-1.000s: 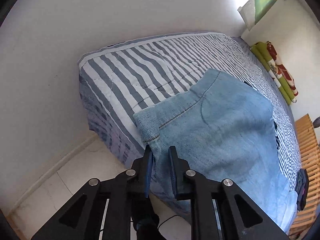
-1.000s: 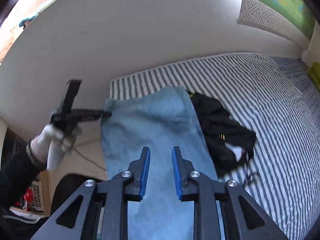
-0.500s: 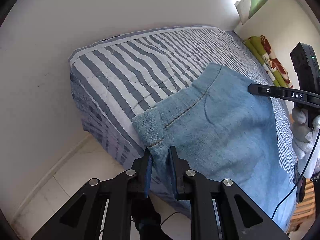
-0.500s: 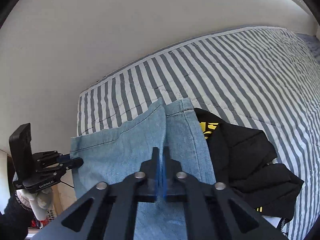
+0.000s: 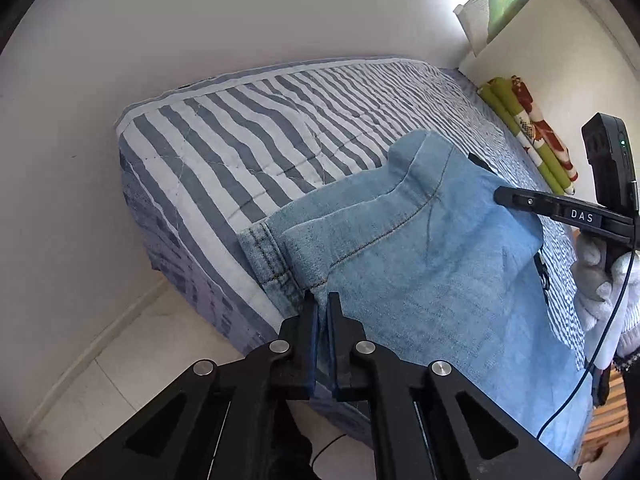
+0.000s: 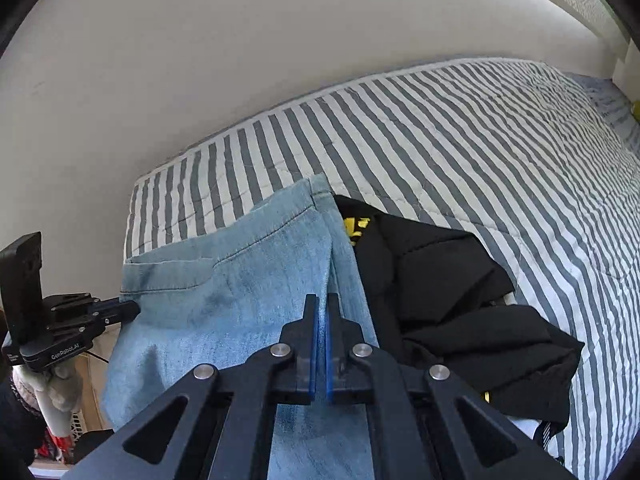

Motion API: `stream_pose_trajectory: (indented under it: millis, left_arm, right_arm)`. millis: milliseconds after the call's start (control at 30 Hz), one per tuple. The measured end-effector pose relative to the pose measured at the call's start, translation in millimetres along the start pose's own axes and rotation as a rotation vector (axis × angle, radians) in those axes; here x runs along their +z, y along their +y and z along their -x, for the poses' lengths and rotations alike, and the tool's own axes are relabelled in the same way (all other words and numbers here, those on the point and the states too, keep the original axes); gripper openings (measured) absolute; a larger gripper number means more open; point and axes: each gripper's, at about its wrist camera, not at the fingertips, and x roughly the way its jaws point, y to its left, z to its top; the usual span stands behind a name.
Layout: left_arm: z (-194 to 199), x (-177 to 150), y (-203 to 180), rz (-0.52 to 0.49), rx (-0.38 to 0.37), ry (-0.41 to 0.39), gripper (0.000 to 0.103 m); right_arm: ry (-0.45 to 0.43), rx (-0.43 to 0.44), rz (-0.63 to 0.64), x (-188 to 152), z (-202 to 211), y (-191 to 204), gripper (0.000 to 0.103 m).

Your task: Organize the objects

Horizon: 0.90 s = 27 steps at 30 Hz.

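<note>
Light blue jeans [image 5: 420,264] lie across the near corner of a grey-and-white striped bed [image 5: 256,136]. My left gripper [image 5: 322,300] is shut on the jeans' left edge near the hem. My right gripper [image 6: 322,304] is shut on a fold along the jeans' [image 6: 240,288] right edge. In the left wrist view the right gripper [image 5: 500,196] pinches the far side of the denim. In the right wrist view the left gripper [image 6: 134,307] grips the near left edge. The upper leg layer is raised off the one below.
A black garment with yellow print [image 6: 448,292] lies on the bed just right of the jeans. A green and red rolled blanket [image 5: 528,132] lies along the far wall. Tiled floor [image 5: 132,360] lies beside the bed. A wooden slatted piece [image 5: 608,424] stands at the right.
My right gripper closed on the jeans' right edge and my left gripper tightened on the left edge. The upper denim layer lifted and shifted, showing a second hem beneath.
</note>
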Motion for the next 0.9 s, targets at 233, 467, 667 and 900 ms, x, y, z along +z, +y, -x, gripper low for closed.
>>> stream_pose_trajectory:
  millis: [233, 467, 667, 900]
  left_arm:
    - [23, 5, 4, 0.017, 0.008, -0.101, 0.003]
    - [-1, 1, 0, -0.039, 0.075, -0.041, 0.003]
    - [16, 0, 13, 0.002, 0.067, -0.063, 0.032]
    - [8, 12, 27, 0.091, 0.049, -0.068, 0.05]
  right_arm:
    - [-0.119, 0.047, -0.017, 13, 14, -2, 0.002]
    - [0.066, -0.109, 0.113, 17, -40, 8, 0.004]
    - [0.02, 0.07, -0.031, 57, -24, -24, 0.039]
    - [0.127, 0.119, -0.049, 69, -71, -18, 0.041]
